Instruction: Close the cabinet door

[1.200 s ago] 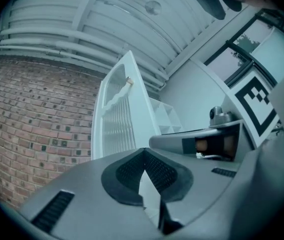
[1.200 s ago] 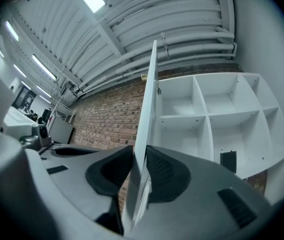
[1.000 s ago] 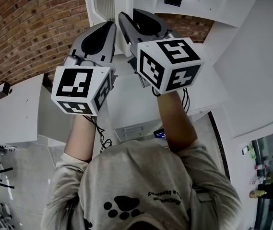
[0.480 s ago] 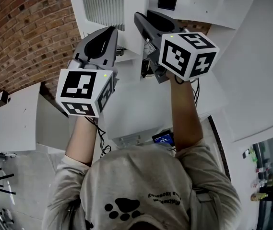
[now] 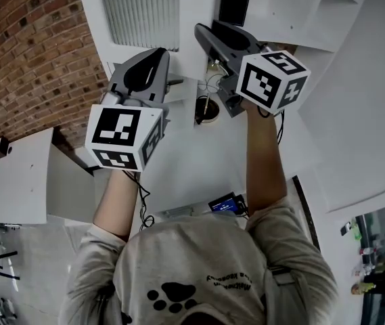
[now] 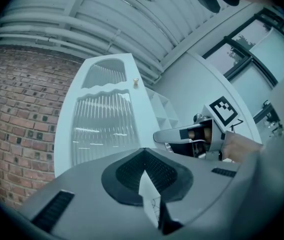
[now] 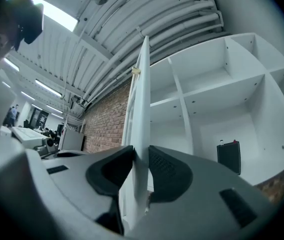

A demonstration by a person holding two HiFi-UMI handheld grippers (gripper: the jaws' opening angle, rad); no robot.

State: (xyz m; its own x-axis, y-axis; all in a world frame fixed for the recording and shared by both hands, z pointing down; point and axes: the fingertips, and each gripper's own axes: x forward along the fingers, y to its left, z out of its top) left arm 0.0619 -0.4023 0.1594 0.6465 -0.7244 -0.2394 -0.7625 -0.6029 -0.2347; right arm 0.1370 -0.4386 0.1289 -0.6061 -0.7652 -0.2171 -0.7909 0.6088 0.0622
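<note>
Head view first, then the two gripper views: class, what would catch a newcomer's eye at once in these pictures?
Black-and-white marker cubes ride on the left hand-held gripper and the right hand-held gripper, bold in the middle of the head view. The right one is clamped on the edge of the white cabinet door, which stands open beside bare white shelves. A red brick wall fills the left side.

right gripper (image 7: pixel 139 159), fingers (image 7: pixel 169 175) tight on cabinet door (image 7: pixel 141 104) edge, shelves (image 7: pixel 216 84) just beside
</note>
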